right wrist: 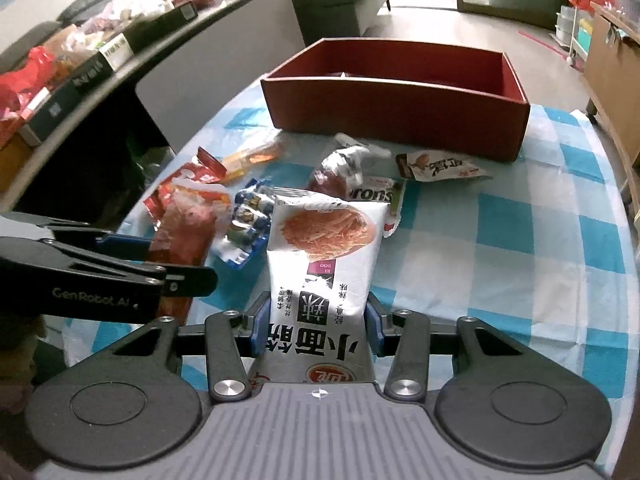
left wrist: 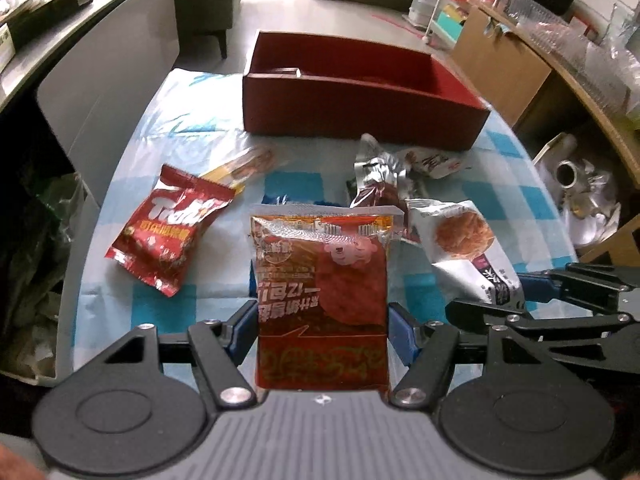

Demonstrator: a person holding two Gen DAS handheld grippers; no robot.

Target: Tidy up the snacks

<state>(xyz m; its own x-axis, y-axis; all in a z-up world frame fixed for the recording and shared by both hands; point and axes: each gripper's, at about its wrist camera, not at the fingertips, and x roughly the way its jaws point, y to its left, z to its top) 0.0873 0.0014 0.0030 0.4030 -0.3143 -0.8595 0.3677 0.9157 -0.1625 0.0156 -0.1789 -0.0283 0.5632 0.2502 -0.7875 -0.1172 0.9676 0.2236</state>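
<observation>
Checkered worktop (right wrist: 500, 240): red box (left wrist: 360, 110) at back, contents unclear. Left gripper (left wrist: 322, 330) clamps red snack pouch (left wrist: 322, 280); right gripper (right wrist: 318, 326) clamps white noodle snack pack (right wrist: 324, 248). Loose snacks between.

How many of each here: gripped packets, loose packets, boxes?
Gripped packets: 2 (red packet in left gripper, white packet in right gripper)
Loose packets on the tablecloth: at least 6, some overlapping
Red box: 1
Total: at least 9
</observation>
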